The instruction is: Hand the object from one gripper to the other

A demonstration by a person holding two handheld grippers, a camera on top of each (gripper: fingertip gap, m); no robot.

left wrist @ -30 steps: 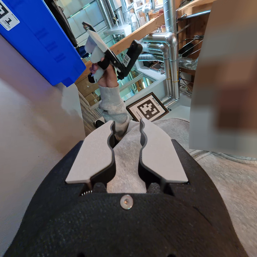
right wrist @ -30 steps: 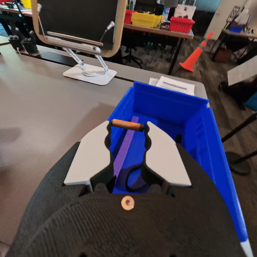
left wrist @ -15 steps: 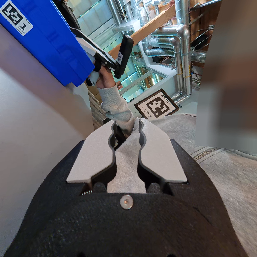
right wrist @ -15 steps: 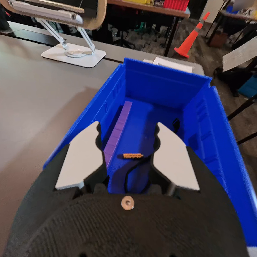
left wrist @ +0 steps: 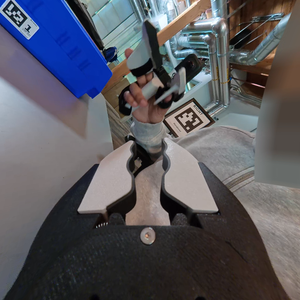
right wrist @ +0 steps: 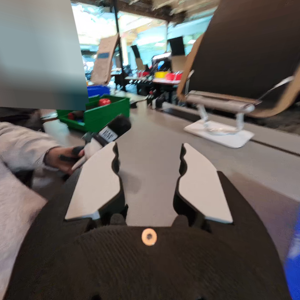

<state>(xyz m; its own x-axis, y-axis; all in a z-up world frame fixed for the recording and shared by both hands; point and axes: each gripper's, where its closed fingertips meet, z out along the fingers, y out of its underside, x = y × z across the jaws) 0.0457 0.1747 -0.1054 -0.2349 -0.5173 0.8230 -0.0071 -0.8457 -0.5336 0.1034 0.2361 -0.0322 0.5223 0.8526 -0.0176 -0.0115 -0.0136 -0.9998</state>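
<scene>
My left gripper point(left wrist: 148, 144) is empty, its jaws a narrow gap apart, and it points at a person's grey sleeve point(left wrist: 146, 133). Beyond it, a hand holds my right gripper point(left wrist: 162, 61) up beside the blue bin point(left wrist: 56, 40). In the right wrist view my right gripper point(right wrist: 149, 147) is wide open and empty above the grey table point(right wrist: 149, 162). The left gripper's black body point(right wrist: 113, 129), held by a hand, is just left of it. The orange battery is not in view in either view.
A green bin point(right wrist: 100, 115) with red items stands at the back left of the table. A tablet stand with a white base point(right wrist: 219, 134) is at the right. The blue bin's edge point(right wrist: 292, 259) shows at the lower right. A framed marker card point(left wrist: 188, 120) stands beyond.
My right gripper opened and dropped the orange battery into the blue bin, then swung left away from the bin to face the table. My left gripper stayed as it was.
</scene>
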